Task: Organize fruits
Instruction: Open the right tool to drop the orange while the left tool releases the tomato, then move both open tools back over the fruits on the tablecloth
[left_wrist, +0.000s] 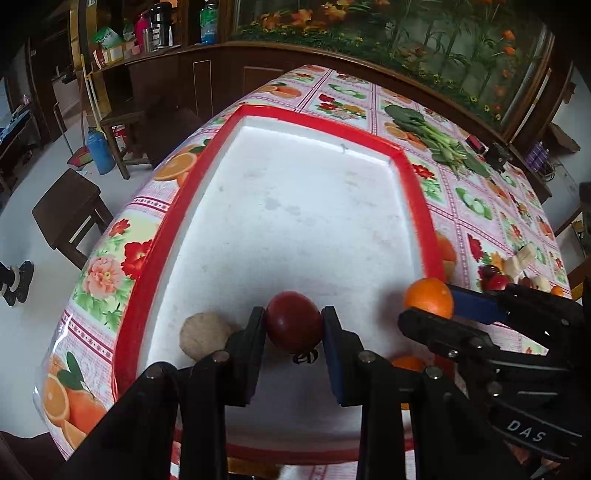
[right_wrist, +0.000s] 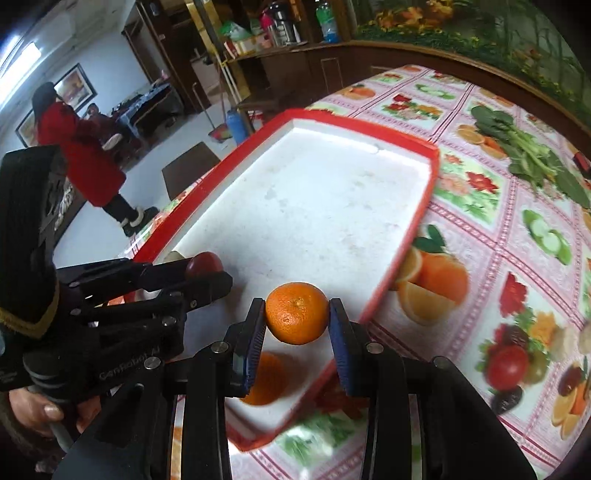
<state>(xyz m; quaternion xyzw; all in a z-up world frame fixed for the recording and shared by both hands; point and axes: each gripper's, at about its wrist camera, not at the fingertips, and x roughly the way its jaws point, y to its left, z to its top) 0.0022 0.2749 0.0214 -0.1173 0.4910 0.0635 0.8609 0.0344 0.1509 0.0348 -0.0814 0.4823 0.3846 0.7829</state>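
The left hand-held gripper (left_wrist: 293, 325) clamps a dark red fruit (left_wrist: 293, 321) above the tray (left_wrist: 417, 192)'s near end; the right hand-held gripper (right_wrist: 297, 317), beside it, pinches an orange (right_wrist: 296, 313). Both fruits look firm, light and roll-prone, best held across their middles. Another orange (right_wrist: 264, 378) beneath is half hidden.

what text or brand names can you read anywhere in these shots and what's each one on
"DAS": white letters on the body of the right gripper, seen from the left wrist; cut off at the picture's edge.
"Genrobot.AI", roughly: on the left gripper, seen from the right wrist; small, partly unclear.
Labels on the shelf bottles: too small to read.
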